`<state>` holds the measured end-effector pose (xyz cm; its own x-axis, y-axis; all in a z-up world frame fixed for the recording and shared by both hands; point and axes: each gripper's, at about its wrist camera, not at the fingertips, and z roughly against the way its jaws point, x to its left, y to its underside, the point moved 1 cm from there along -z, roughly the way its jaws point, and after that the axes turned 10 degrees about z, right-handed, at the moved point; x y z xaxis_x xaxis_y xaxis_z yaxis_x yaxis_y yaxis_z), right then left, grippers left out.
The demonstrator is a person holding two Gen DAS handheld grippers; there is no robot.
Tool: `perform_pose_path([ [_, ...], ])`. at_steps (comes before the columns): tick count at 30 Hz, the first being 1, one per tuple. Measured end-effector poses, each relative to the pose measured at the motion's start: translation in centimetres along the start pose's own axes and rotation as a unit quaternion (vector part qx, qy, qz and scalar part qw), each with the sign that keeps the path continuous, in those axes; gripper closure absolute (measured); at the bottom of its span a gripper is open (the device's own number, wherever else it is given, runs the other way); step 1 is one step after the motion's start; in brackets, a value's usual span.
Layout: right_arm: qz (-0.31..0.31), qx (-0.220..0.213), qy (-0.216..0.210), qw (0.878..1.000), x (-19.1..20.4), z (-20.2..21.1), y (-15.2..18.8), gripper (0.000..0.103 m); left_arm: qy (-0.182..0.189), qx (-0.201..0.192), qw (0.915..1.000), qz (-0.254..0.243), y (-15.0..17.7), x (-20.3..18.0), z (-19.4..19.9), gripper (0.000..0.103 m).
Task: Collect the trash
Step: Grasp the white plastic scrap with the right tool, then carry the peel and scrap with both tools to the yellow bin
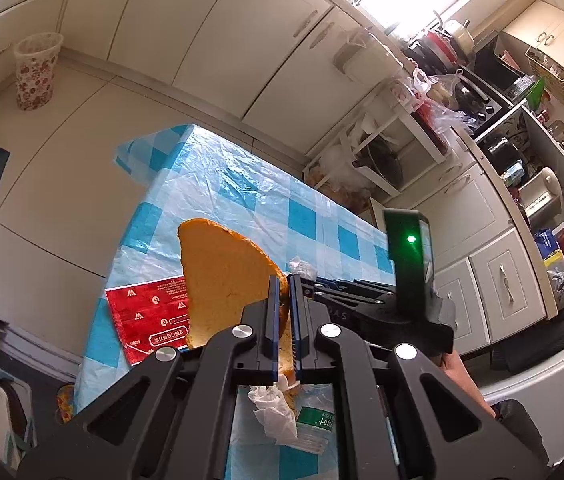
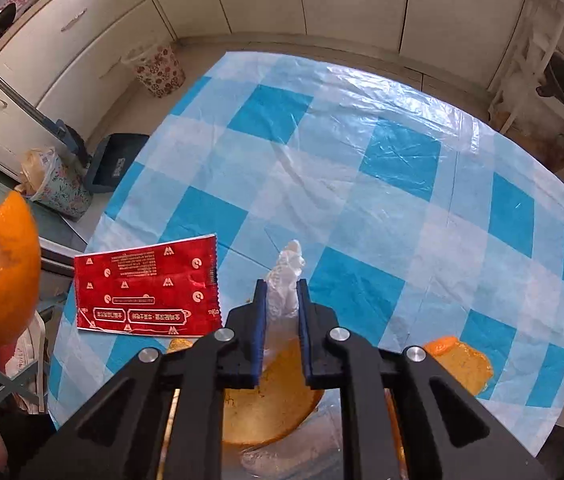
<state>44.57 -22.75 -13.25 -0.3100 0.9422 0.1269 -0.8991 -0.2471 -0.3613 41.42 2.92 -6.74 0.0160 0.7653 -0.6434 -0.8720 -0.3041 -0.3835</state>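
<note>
Two claws are mine, and each has something in it. My left claw (image 1: 283, 280) is closed almost completely on a big piece of orange peel (image 1: 222, 276), gripping it by one edge so the pale inner side fans out up and to the left of my fingertips, lifted clear of the checked tablecloth (image 1: 242, 184). My right claw (image 2: 281, 285) is closed partway on a wad of white tissue (image 2: 285, 276) that stands up between the blue pads and pokes out past the tips. Just left of that claw, flat on the cloth, lies a red wrapper (image 2: 146, 288). Under and behind the right claw sits a wide piece of orange peel (image 2: 266, 404), inner side up, and another peel piece (image 2: 458, 360) rests on the cloth close to its right. Below my left claw I see more crumpled tissue (image 1: 274, 408) and a clear plastic bottle with a green label (image 1: 316, 420). As for containers, a floral bin (image 2: 160, 70) with a liner stands on the floor far ahead and left of the right claw; I cannot tell what is inside. A second floral bin (image 2: 60, 184), nearer and further left, has a bag bulging from its top.
</note>
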Motion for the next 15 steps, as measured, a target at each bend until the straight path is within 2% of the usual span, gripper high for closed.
perform_pose_path([
  [6,-0.04,-0.13,-0.044,0.99,-1.2,8.0,2.8,0.089,0.01,0.001,0.9997,-0.022,0.9,-0.9,0.2,0.098],
  [9,-0.047,-0.175,-0.042,0.983,-1.6,11.6,5.4,0.089,0.009,0.0,0.9991,-0.042,1.6,-1.9,0.0,0.098],
  [12,-0.057,-0.202,-0.026,0.977,-2.7,14.4,8.4,0.089,0.001,-0.003,0.9976,-0.069,2.6,-3.2,-0.2,0.098],
  [15,-0.076,-0.224,0.006,0.972,-4.7,17.5,13.0,0.089,-0.015,-0.016,0.993,-0.116,4.0,-5.3,0.0,0.098],
])
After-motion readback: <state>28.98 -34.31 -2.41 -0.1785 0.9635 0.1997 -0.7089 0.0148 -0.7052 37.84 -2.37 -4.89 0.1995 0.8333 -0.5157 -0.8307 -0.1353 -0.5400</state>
